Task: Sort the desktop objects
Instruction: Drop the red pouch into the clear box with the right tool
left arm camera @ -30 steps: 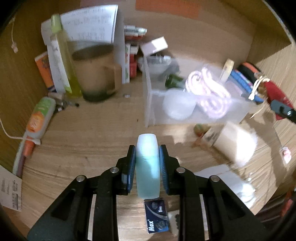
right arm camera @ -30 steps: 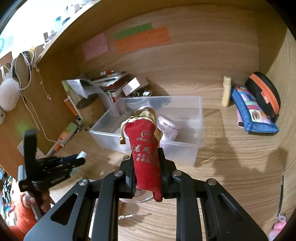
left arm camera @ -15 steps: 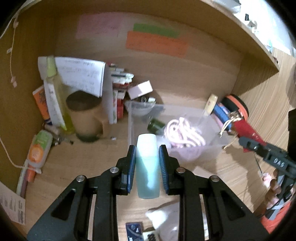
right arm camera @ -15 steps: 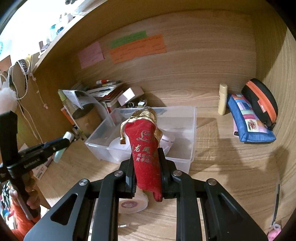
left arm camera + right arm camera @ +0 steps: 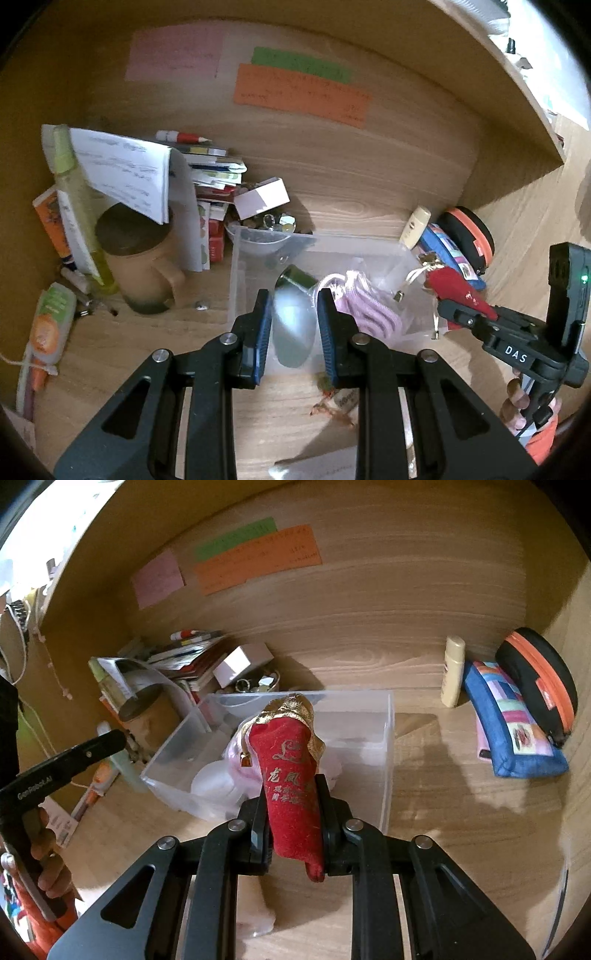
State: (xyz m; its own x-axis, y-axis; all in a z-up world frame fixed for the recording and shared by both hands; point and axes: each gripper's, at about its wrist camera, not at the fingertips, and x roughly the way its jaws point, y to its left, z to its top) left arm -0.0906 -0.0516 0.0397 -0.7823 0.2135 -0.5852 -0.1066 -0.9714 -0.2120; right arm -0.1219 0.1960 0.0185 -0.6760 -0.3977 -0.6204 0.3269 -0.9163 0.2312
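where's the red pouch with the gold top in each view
Left wrist: the red pouch shows small at right of centre, clamped in the right gripper, just past the right end of the clear bin.
Right wrist: the red pouch fills the centre, upright between the right gripper fingers, in front of the clear bin.
Shared landmark: the orange note on the back wall.

The wooden desk (image 5: pixel 461 812) carries a clear bin (image 5: pixel 386 775), mug (image 5: pixel 147 269) and pouches (image 5: pixel 513 731).
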